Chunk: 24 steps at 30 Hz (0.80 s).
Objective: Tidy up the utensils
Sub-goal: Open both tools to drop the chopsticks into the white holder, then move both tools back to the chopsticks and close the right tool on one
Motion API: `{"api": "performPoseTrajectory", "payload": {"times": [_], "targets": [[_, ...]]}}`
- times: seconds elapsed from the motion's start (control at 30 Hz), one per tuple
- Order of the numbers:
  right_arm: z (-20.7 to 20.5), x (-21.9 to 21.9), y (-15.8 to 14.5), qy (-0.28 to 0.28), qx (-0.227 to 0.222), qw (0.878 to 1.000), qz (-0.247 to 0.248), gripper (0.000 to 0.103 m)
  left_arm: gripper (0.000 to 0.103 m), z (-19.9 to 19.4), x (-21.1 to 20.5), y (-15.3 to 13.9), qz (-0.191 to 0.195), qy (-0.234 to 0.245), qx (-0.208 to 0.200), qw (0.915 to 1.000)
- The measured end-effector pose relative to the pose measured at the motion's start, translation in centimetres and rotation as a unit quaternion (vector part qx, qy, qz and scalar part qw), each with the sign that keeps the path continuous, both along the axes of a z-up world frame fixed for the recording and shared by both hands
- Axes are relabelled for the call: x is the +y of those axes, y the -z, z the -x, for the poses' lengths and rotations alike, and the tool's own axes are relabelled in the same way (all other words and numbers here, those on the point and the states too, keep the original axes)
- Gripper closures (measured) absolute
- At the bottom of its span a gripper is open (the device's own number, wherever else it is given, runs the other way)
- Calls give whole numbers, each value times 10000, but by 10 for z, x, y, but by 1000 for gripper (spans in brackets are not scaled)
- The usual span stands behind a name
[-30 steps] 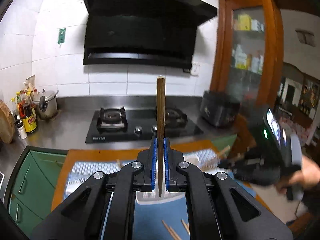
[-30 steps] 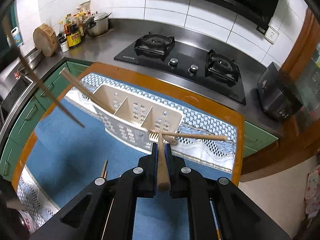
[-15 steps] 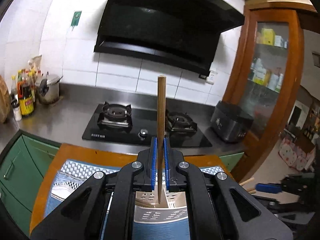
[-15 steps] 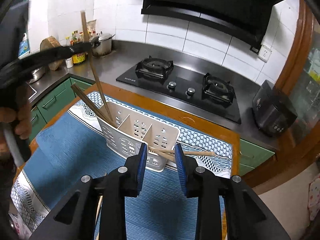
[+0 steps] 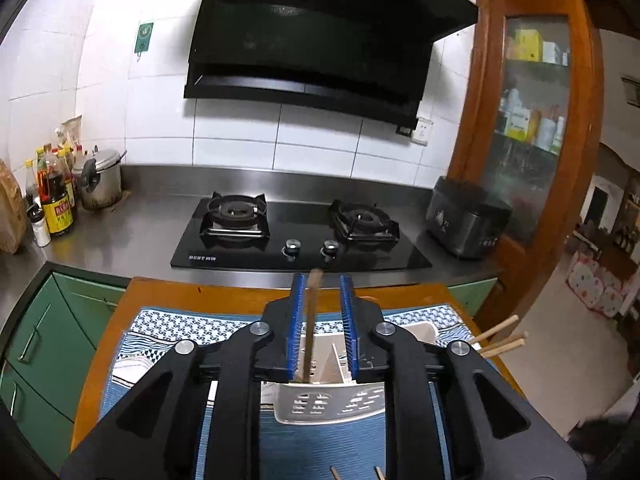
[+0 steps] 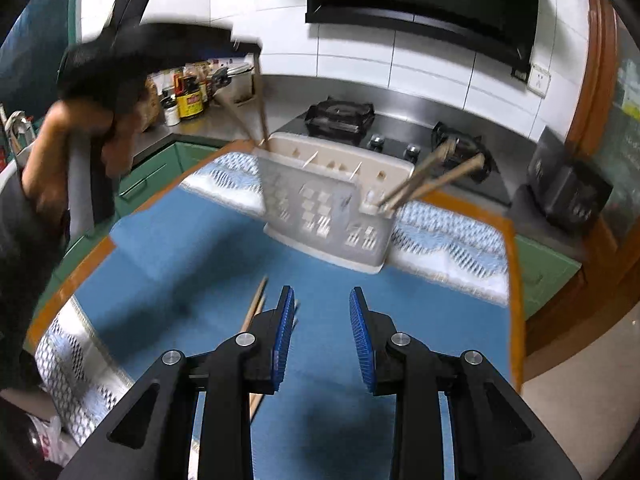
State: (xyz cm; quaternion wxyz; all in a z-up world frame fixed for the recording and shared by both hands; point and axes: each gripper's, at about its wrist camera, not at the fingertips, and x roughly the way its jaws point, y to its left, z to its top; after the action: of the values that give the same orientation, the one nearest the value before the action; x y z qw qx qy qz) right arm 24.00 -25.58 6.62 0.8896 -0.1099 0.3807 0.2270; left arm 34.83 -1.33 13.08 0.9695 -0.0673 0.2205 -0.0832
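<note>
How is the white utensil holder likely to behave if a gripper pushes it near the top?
The utensil holder looks like thin perforated plastic, so probably light and easy to slide on the blue mat. It stands tall on a narrow base, with chopsticks leaning out one end, so it may tip.

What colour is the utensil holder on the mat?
The holder is white or pale cream, with small slots; the right wrist view shows it best.
</note>
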Motion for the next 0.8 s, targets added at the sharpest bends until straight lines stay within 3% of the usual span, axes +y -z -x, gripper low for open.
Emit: {"api": "performPoseTrajectory", "payload": {"times": [0.13, 0.27, 0.5, 0.8], "targets": [[31, 4, 30, 12, 146, 9999, 57, 75, 83, 30, 2, -5, -63, 63, -88, 9999], [62, 8, 67, 66, 474, 9988, -90, 78, 57, 70, 9, 4, -139, -24, -92, 9999], [88, 14, 119, 378, 892, 9951, -191, 84, 57, 130, 26, 46, -33, -8, 222, 9997], [86, 11, 134, 790, 1075, 9888, -665, 90, 55, 179, 45, 94, 56, -151, 581, 9982]]}}
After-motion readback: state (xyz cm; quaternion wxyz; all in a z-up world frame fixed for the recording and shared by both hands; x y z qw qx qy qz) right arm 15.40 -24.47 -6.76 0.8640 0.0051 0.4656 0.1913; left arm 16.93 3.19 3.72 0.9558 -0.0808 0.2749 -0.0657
